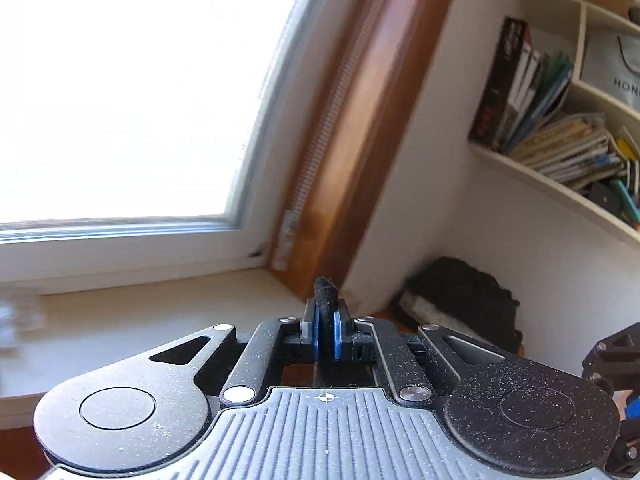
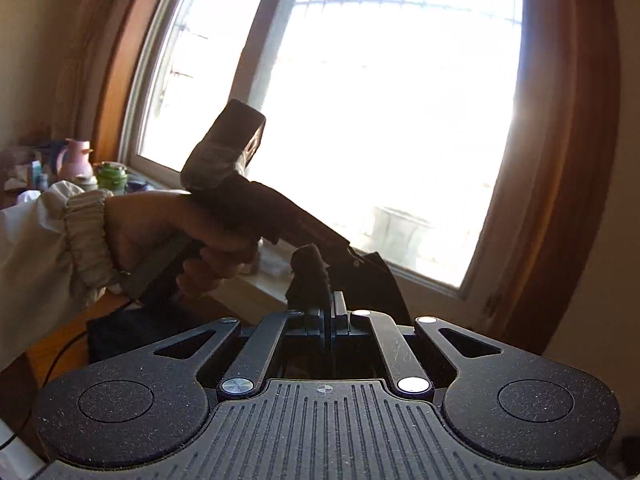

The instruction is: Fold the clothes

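The cloth (image 1: pixel 326 294) between the blue pads (image 1: pixel 337 334) is black. At nine o'clock, the sleeve (image 2: pixel 48 240) is cream; the jug (image 2: pixel 76 160) is pink.

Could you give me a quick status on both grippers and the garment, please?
Left gripper shut on dark cloth. Right gripper shut on dark cloth too. Both raised toward the window; nothing in the way.
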Action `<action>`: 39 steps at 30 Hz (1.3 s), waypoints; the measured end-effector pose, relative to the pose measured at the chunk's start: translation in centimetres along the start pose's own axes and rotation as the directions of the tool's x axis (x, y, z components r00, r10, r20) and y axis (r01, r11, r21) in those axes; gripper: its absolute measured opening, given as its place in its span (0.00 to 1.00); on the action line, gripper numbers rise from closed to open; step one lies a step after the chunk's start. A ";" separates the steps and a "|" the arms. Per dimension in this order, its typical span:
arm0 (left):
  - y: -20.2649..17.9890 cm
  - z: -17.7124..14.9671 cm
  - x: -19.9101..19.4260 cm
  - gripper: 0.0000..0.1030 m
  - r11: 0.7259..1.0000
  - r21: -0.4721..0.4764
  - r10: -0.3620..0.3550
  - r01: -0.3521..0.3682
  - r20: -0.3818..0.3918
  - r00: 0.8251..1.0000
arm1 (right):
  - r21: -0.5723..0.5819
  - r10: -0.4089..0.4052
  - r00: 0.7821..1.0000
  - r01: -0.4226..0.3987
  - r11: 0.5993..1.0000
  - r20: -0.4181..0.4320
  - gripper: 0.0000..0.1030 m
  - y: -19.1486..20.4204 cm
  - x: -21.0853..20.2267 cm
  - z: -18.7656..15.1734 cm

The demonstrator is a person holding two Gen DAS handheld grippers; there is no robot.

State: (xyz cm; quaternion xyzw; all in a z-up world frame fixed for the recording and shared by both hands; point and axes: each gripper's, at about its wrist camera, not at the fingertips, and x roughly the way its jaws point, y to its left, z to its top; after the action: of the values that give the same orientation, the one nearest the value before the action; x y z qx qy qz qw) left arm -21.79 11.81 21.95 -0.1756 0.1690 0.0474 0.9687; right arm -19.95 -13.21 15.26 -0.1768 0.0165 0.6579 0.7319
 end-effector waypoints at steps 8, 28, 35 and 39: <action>5.2 -1.2 -7.8 0.07 0.998 -0.030 0.064 -0.064 0.023 0.998 | -0.078 0.134 0.991 -0.132 0.988 0.019 0.04 7.7 3.8 3.4; 1.3 3.7 -11.7 0.07 0.999 -0.019 0.046 -0.043 0.141 0.989 | -0.075 0.026 0.978 -0.011 0.997 0.208 0.04 0.9 -2.5 9.1; 5.1 1.1 -13.7 0.07 0.994 0.009 0.109 -0.110 0.070 0.992 | -0.108 0.146 0.975 -0.129 0.986 0.167 0.04 3.6 -0.5 7.7; 9.1 -3.0 -13.3 0.07 0.984 0.003 0.179 -0.179 -0.021 0.984 | -0.130 0.239 0.967 -0.228 0.965 0.081 0.04 7.3 4.0 5.5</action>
State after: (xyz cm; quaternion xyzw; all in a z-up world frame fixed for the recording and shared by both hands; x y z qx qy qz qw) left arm -36.53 18.83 20.90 -0.1598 0.1944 0.1325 0.9587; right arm -27.67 -7.28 17.62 -0.1853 -0.0376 0.7472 0.6371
